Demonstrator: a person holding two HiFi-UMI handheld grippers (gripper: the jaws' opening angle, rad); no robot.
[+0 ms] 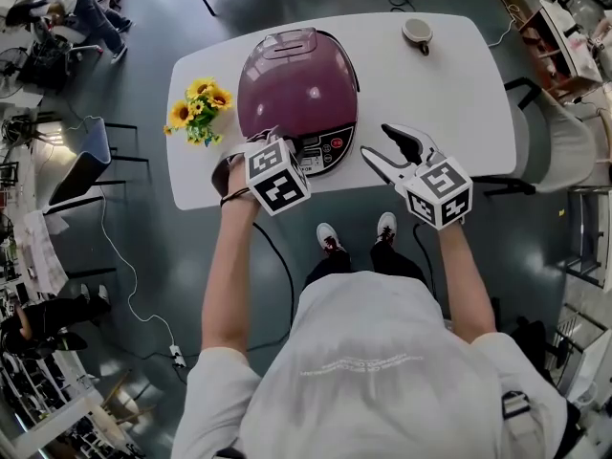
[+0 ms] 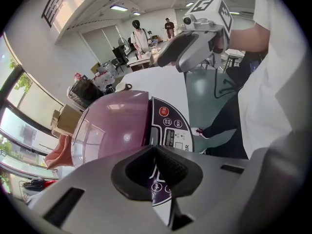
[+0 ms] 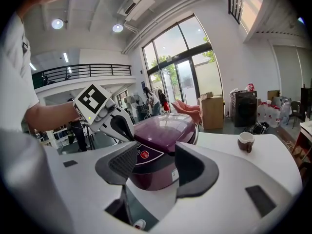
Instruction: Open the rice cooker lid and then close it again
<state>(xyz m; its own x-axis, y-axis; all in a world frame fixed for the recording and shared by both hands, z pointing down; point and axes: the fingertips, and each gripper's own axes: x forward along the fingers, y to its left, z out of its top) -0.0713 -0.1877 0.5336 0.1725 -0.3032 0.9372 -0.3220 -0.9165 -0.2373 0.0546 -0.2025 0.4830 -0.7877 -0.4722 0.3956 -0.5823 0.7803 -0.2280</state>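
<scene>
The purple rice cooker (image 1: 296, 94) stands mid-table with its lid down. My left gripper (image 1: 284, 149) points steeply down at the cooker's front, just above the dark control panel (image 1: 330, 149). In the left gripper view its jaws (image 2: 156, 152) are shut with nothing between them, with the panel (image 2: 170, 126) and the lid (image 2: 114, 128) right below. My right gripper (image 1: 387, 149) hovers over the table to the cooker's right, open and empty. The right gripper view looks between its spread pads (image 3: 156, 165) at the cooker (image 3: 163, 130) and the left gripper (image 3: 114, 123).
A bunch of sunflowers (image 1: 199, 111) stands left of the cooker. A brown cup (image 1: 417, 33) sits at the table's far right. A chair (image 1: 559, 146) stands beside the white table (image 1: 449, 94). Its near edge is close to both grippers.
</scene>
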